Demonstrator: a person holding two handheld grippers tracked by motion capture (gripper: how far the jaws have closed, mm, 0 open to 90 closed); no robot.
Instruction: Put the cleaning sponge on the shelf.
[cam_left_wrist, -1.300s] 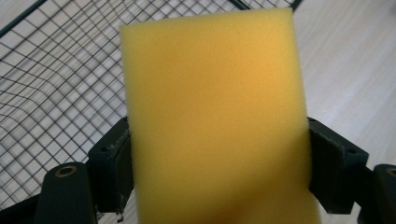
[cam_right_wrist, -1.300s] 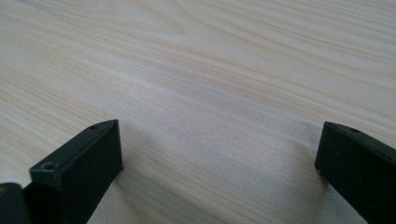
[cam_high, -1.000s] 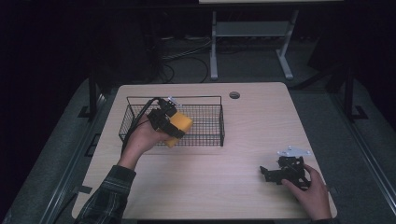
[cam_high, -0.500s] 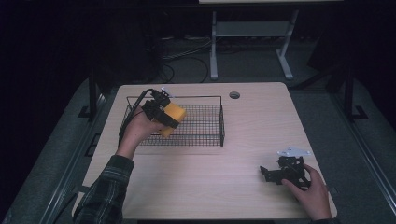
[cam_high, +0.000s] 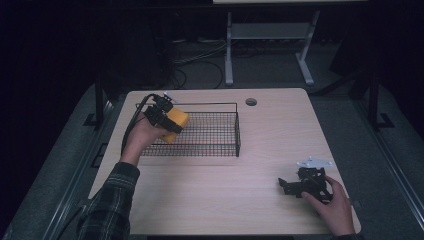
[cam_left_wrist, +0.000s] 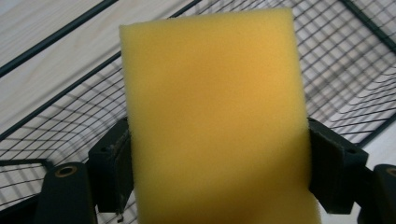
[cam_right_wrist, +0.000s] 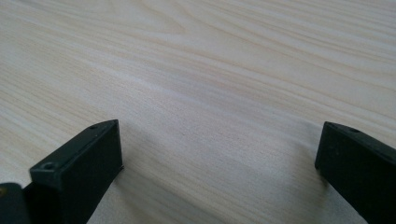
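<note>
A yellow sponge block (cam_left_wrist: 215, 116) sits clamped between both black jaws of my left gripper (cam_left_wrist: 217, 168). From above, that gripper (cam_high: 167, 117) holds the sponge (cam_high: 175, 125) over the left end of the black wire basket (cam_high: 220, 145). Basket mesh and pale table show behind the sponge in the left gripper view. At the table's near right my right gripper (cam_high: 292, 186) rests in a hand, pointing left. Its jaws (cam_right_wrist: 219, 158) stand wide apart above bare wood with nothing between them.
The basket stands at the back left of the light wooden table (cam_high: 260, 200). A round cable hole (cam_high: 251, 102) lies behind the basket's right end. Dark floor, cables and a white stand (cam_high: 265, 45) lie beyond the far edge.
My left hand has carried the sponge leftward and a little back, from over the basket's front wall to above its left end. The right gripper has stayed still.
</note>
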